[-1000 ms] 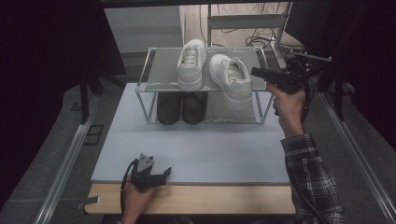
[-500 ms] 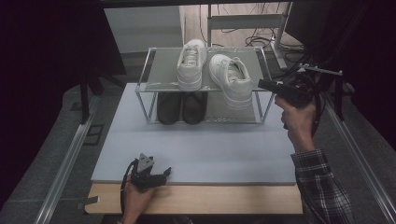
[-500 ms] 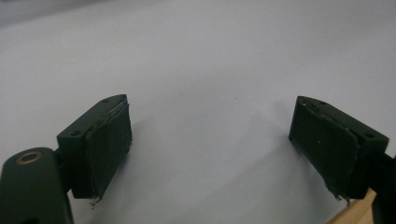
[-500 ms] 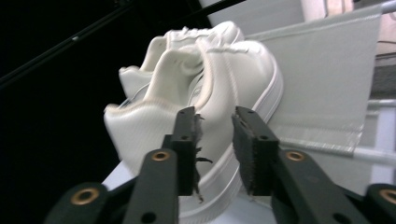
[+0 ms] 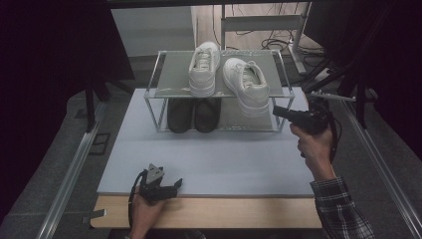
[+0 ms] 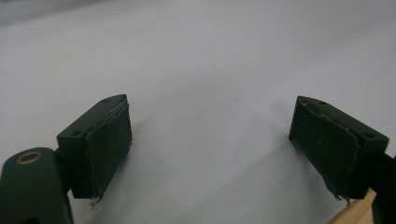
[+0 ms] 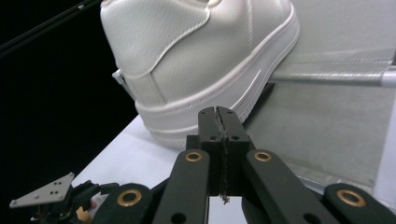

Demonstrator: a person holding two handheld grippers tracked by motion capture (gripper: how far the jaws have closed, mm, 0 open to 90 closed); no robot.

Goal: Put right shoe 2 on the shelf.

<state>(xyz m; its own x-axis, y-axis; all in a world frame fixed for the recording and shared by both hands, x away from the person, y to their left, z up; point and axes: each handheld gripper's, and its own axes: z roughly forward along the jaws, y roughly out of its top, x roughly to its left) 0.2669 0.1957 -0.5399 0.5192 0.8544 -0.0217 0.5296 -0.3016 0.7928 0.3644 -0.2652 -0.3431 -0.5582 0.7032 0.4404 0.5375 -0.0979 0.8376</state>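
A wire rack [image 5: 169, 87] stands at the back of the pale mat [image 5: 224, 159]. Two white sneakers [image 5: 204, 67] [image 5: 246, 87] sit on its top shelf, and two black shoes [image 5: 180, 113] [image 5: 205, 113] sit underneath. My right gripper [image 5: 276, 111] is held in the air by the rack's front right corner and points left at it. In the right gripper view the right gripper [image 7: 218, 114] is shut on nothing, just short of the heel of a white sneaker [image 7: 187, 60]. My left gripper [image 5: 164, 186] rests on the mat near the front edge. In the left gripper view the left gripper [image 6: 210, 149] is wide open and holds nothing.
The mat lies on a wooden table whose front edge [image 5: 224, 214] shows below it. Metal rails [image 5: 74, 164] run along both sides of the table. Dark stands and cables [image 5: 338, 74] crowd the right rear. The left gripper's grey plate [image 7: 44, 191] shows low in the right gripper view.
My right gripper has come down and toward the near side, from beside the right sneaker to the rack's front right corner. The left gripper has stayed put.
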